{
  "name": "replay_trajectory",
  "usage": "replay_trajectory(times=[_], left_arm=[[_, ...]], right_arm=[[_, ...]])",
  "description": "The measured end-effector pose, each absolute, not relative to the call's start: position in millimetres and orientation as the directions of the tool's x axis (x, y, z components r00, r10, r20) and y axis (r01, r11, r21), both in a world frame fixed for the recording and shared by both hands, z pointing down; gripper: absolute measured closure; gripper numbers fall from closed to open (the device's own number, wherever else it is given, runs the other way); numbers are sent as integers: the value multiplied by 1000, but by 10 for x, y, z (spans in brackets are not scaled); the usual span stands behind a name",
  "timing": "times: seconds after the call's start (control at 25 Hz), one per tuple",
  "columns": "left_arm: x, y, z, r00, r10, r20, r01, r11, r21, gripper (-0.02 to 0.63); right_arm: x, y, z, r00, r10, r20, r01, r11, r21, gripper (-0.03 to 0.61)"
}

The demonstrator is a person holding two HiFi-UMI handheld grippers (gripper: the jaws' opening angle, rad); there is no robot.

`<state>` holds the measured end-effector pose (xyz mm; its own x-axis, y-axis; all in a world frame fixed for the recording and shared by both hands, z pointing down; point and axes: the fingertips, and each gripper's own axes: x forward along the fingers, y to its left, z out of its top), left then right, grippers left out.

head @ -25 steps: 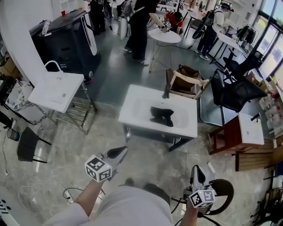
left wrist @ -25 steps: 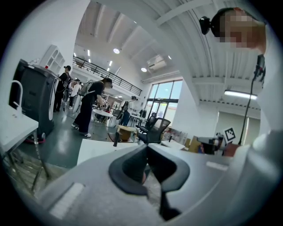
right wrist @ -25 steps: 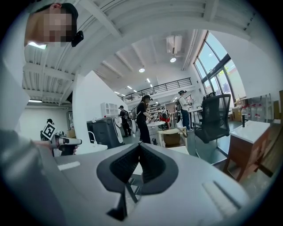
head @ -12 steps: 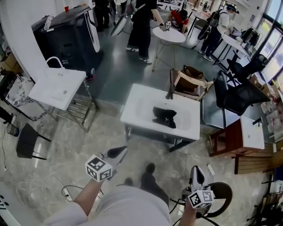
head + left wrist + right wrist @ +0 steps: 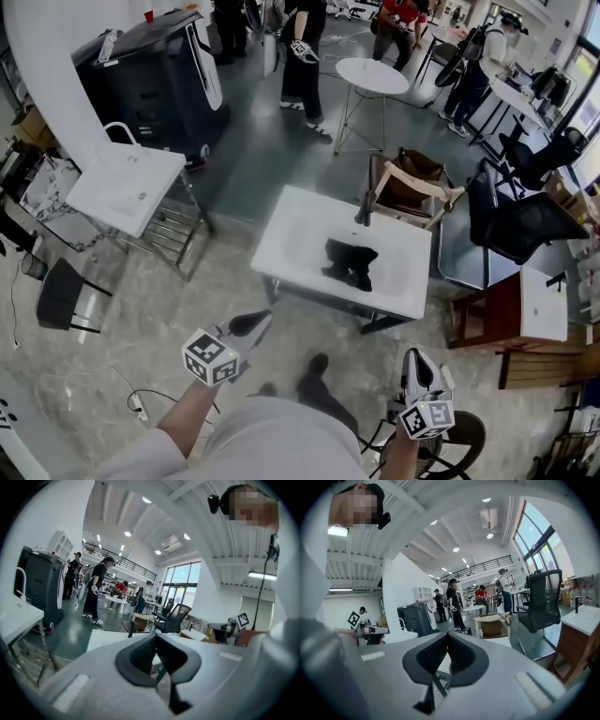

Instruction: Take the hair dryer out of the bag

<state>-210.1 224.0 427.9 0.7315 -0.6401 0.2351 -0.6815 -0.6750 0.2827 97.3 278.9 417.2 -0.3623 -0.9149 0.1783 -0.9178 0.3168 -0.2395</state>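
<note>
1. Both grippers are out in front and both are empty: the left gripper [image 5: 251, 323] has its jaws pressed together with nothing between them.
2. Right gripper [image 5: 419, 362], same story, its jaws meet tip to tip on nothing.
3. The dark bag [image 5: 349, 263] lies crumpled near the middle of the white table [image 5: 286, 234].
4. That bag sits well apart from both sets of fingertips, ahead of them across the floor, roughly between the two grippers' lines.
5. The hair dryer itself can't be made out from here.
</note>
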Motion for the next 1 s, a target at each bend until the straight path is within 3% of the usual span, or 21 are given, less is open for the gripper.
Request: replay_trajectory(times=[1.0], left_arm=[[-856,903,4608,634,-704,321,-773,-564,290,613]], right_arm=[[2073,1023,4720,-515,-816,261,-848,442,-290,572]])
